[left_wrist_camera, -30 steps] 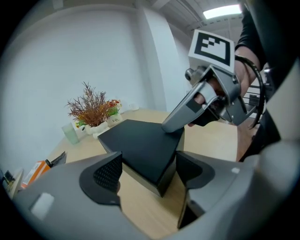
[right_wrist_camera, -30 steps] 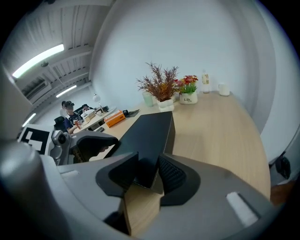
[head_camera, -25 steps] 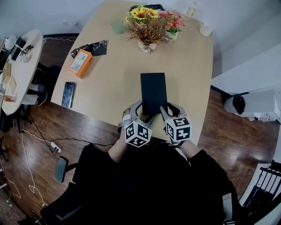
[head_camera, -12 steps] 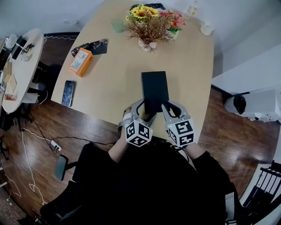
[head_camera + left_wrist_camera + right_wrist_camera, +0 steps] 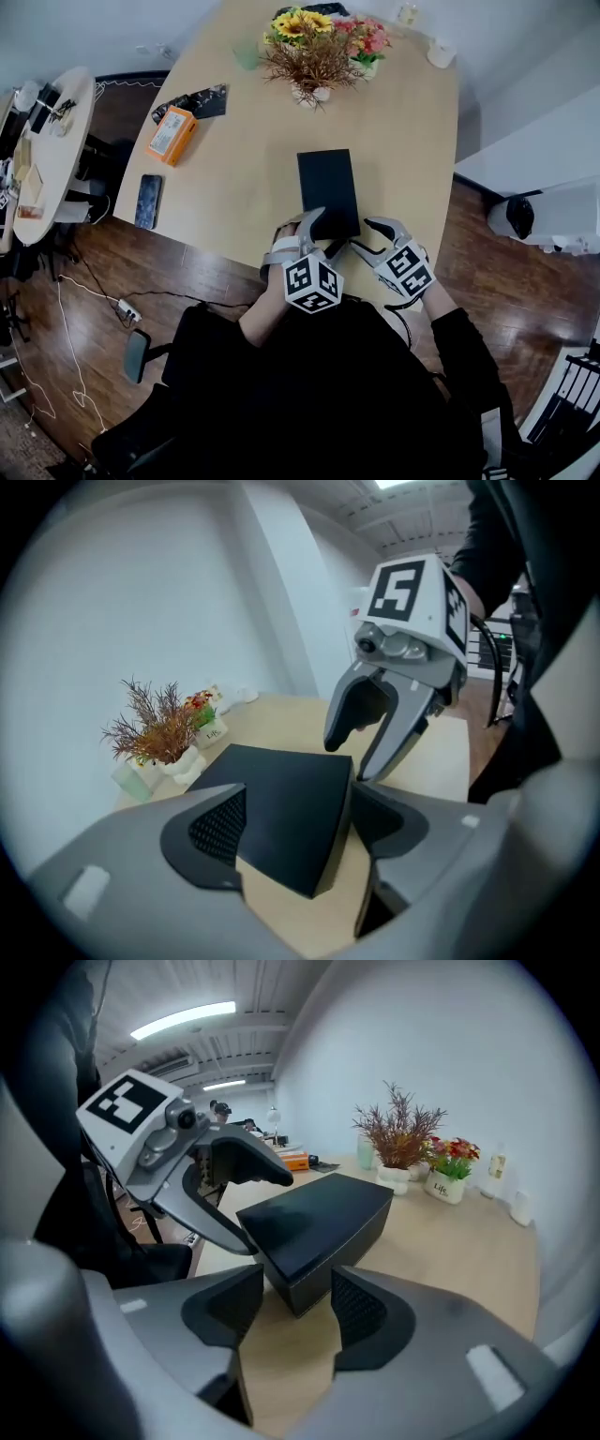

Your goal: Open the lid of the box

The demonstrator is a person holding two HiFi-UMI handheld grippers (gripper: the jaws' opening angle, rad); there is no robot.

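A flat black box (image 5: 328, 190) lies lid-down on the beige table (image 5: 234, 178), with its short end toward me. My left gripper (image 5: 300, 225) is at the box's near left corner. In the left gripper view that corner (image 5: 295, 817) sits between the spread jaws of the left gripper (image 5: 291, 832), and I see no pad pressing on it. My right gripper (image 5: 371, 237) hangs just off the near right corner. Its jaws have just been opening. In the right gripper view the box (image 5: 319, 1218) lies ahead of the right gripper (image 5: 295, 1293), with nothing between its pads.
A vase of flowers (image 5: 317, 49) stands at the far end of the table. An orange box (image 5: 172, 134), a phone (image 5: 147, 201) and a black pouch (image 5: 192, 101) lie at the left. A white cup (image 5: 439, 56) is at the far right. The table's near edge runs under my grippers.
The right gripper has rolled and swung out to the right, off the box's near corner, with its jaws spread. The left gripper has edged forward over the near left corner.
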